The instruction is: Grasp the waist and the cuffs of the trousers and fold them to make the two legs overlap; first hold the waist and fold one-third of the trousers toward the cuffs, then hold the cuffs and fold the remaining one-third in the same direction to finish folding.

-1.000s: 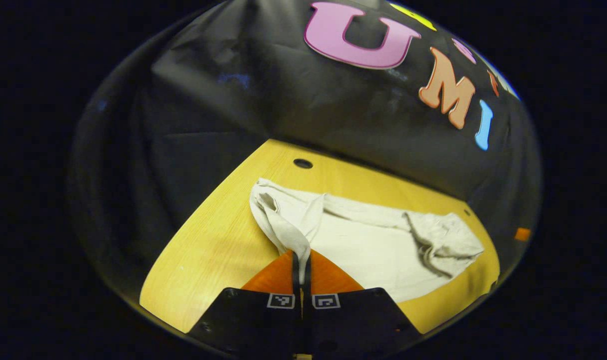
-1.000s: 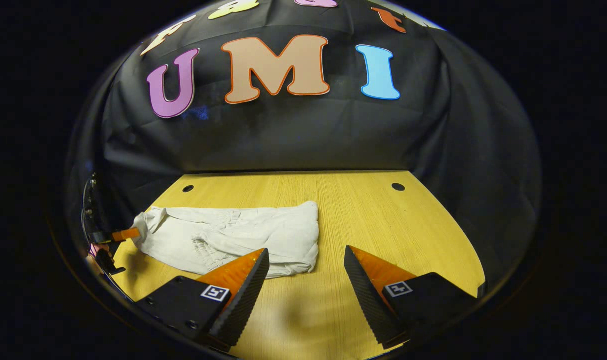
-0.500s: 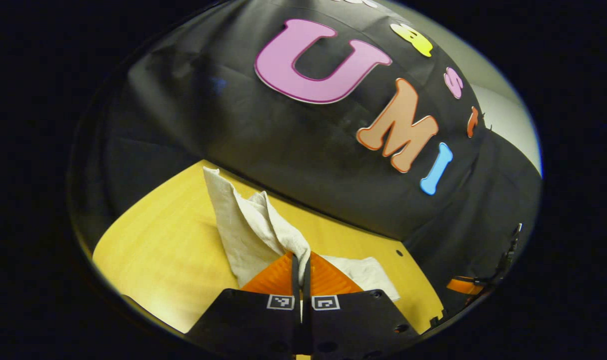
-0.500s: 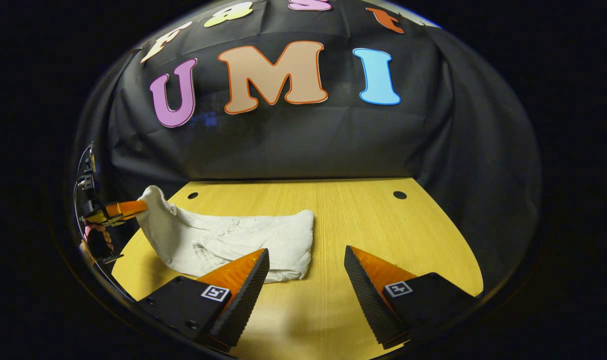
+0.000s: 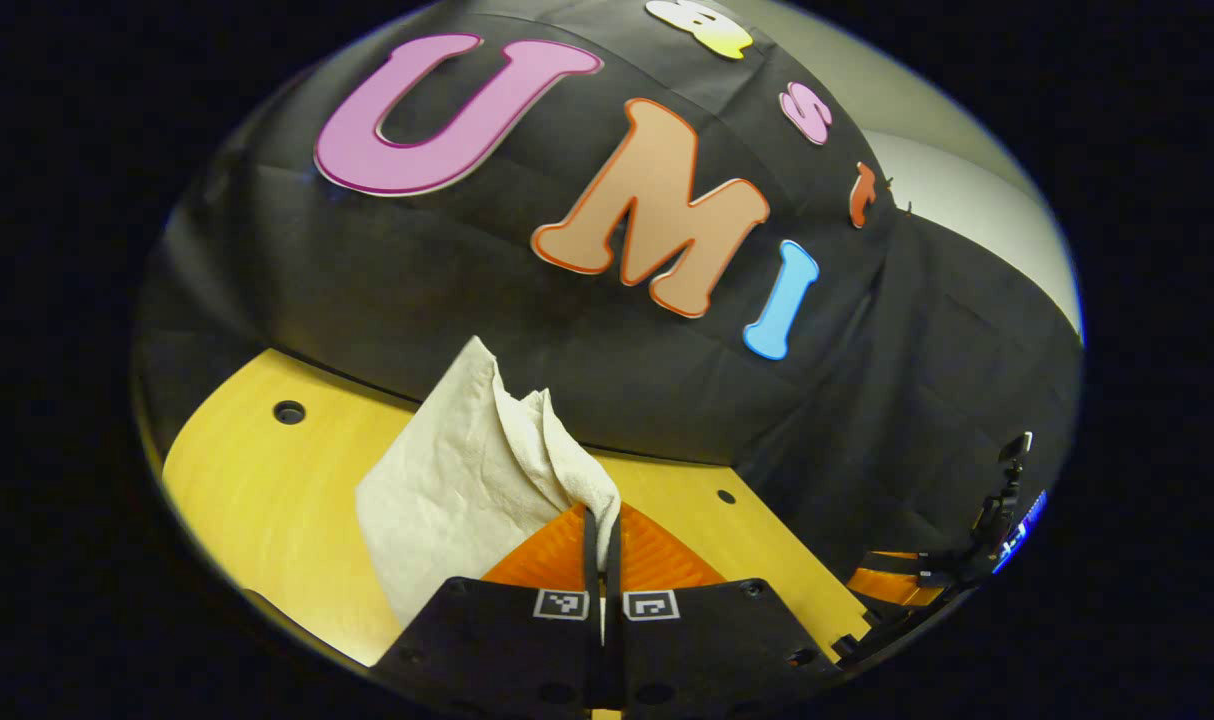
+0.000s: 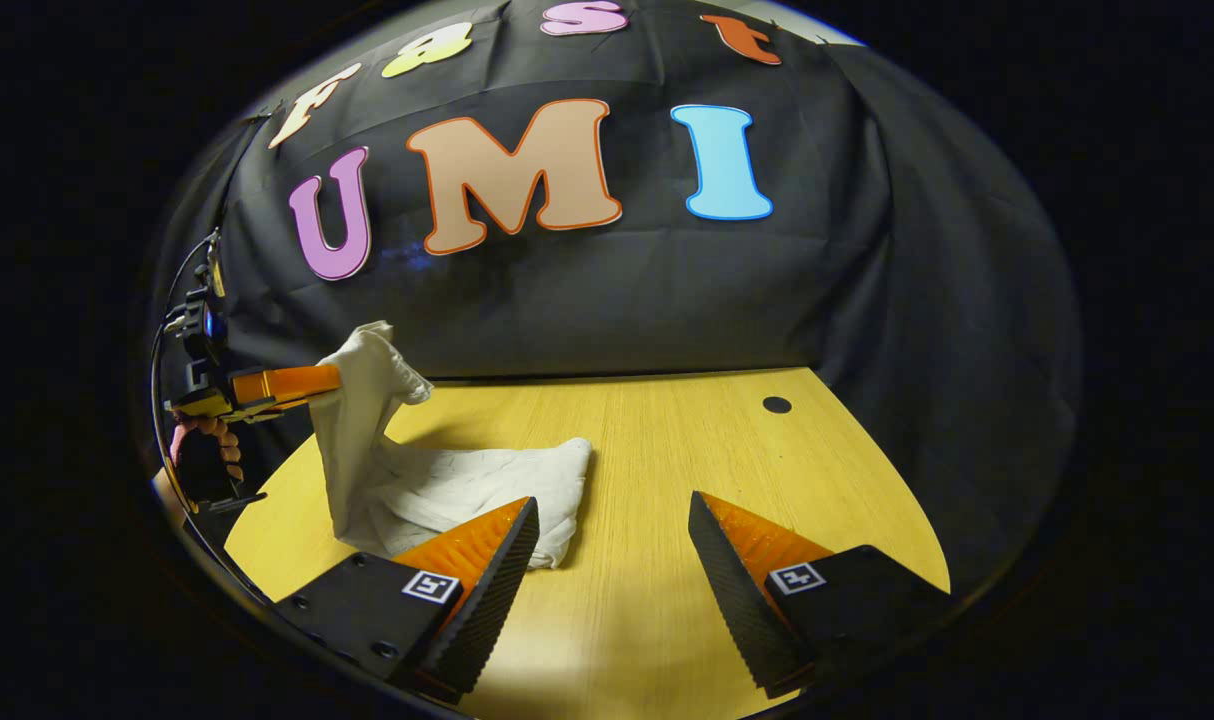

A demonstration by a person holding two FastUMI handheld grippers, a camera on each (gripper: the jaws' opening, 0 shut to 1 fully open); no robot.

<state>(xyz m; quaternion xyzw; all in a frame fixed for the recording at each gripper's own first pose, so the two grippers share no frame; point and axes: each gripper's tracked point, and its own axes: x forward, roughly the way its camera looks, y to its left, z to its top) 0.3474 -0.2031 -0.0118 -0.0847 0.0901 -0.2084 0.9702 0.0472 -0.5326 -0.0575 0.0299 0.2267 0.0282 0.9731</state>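
Observation:
The off-white trousers [image 6: 467, 488] lie partly folded on the yellow table [image 6: 667, 470]. Their left end is lifted well above the table and hangs in a steep drape. My left gripper [image 5: 603, 518] is shut on that raised end, and the cloth [image 5: 457, 490] rises just in front of its fingers. From the right gripper view the left gripper [image 6: 319, 381] is at the far left, held by a hand [image 6: 203, 452]. My right gripper [image 6: 612, 548] hovers open above the table's near side, just right of the folded end of the trousers, with nothing between its fingers.
Round cable holes [image 6: 776, 405] [image 5: 289, 412] sit near the table's back edge. The black cloth wall closes the back and sides. The right gripper [image 5: 895, 586] shows low at the right of the left gripper view. Bare wood lies right of the trousers.
My left gripper has risen and swung inward with the trouser end, pulling the cloth up off the table. The right gripper stayed open, almost still.

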